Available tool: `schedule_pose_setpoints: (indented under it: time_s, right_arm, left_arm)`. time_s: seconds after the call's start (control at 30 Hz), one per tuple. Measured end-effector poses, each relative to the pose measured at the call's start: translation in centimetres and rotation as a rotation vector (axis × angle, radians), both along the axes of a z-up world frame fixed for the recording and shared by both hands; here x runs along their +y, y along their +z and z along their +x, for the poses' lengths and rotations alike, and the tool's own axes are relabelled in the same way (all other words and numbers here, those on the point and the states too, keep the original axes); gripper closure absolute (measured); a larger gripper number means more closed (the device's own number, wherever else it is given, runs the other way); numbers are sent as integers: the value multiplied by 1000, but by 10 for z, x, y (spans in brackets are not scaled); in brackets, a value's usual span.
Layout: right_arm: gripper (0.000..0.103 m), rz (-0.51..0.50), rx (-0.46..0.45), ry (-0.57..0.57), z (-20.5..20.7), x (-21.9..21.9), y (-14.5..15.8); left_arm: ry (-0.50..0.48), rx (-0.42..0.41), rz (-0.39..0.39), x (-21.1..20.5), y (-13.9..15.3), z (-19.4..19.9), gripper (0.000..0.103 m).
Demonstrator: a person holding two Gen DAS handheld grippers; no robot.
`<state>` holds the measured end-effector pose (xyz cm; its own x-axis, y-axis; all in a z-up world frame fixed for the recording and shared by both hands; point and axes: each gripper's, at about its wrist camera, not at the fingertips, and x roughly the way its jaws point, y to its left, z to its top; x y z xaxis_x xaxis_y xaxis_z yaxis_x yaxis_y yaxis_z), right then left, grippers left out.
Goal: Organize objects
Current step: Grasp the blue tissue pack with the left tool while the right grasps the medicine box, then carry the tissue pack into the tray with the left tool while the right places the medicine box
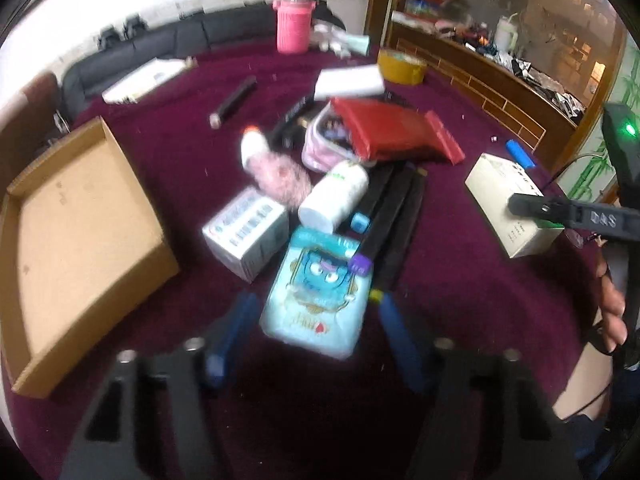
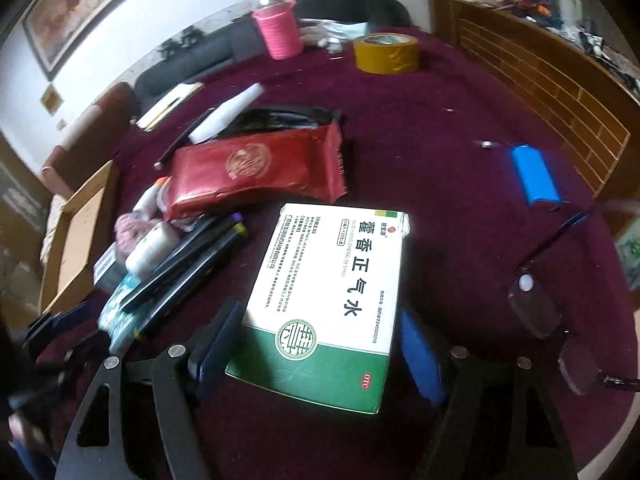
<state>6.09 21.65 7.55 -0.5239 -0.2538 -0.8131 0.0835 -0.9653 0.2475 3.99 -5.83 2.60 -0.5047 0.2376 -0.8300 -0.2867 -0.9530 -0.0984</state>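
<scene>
Your left tongs [image 1: 316,320] gape wide around a blue cartoon packet [image 1: 314,300] at the near edge of the pile on the maroon surface [image 1: 460,280]. Your right tongs [image 2: 320,344] straddle, wide, a green-and-white medicine box [image 2: 324,304]; a cardboard tray [image 1: 80,240] lies to the left.

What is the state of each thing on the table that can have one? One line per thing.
Left tool: open, around the tissue pack.
Right tool: open, around the medicine box.
Medicine box: closed, lying flat.
Cardboard tray: empty.
White bottle: on its side.
Tape roll: flat.
Pink jug: upright.
</scene>
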Motion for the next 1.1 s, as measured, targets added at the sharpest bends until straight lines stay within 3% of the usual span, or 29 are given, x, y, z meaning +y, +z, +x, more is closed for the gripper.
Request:
schedule_pose_setpoints:
  time_s: [0.1,0.33,0.5,0.57,0.7,0.87,1.1]
  right_arm:
    - [22,-37,6,27,4,-1,-2]
    - [22,-56,4,33,2,-5,-7]
    - [22,-67,13,49,5,-7,-4]
    - [22,-68,16,57,7,-10,-3]
    - [22,-60,26,84,11,-19,2]
    - [22,-60,54,128,17,-35,13]
    - [22,-64,58,196,21,-65,21]
  left_arm:
    - [-24,-45,-7,-2,-11,-5,42]
    - [-57,-52,-78,12,-22,-19,43]
    - [-65,-42,-88,18,-23,-36,44]
    - [-47,-25,-87,19,-23,-35,54]
    - [-14,-32,16,7,-19,-23,61]
    - [55,-9,145,-24,-5,1,61]
    - [92,57,152,-45,20,20,61]
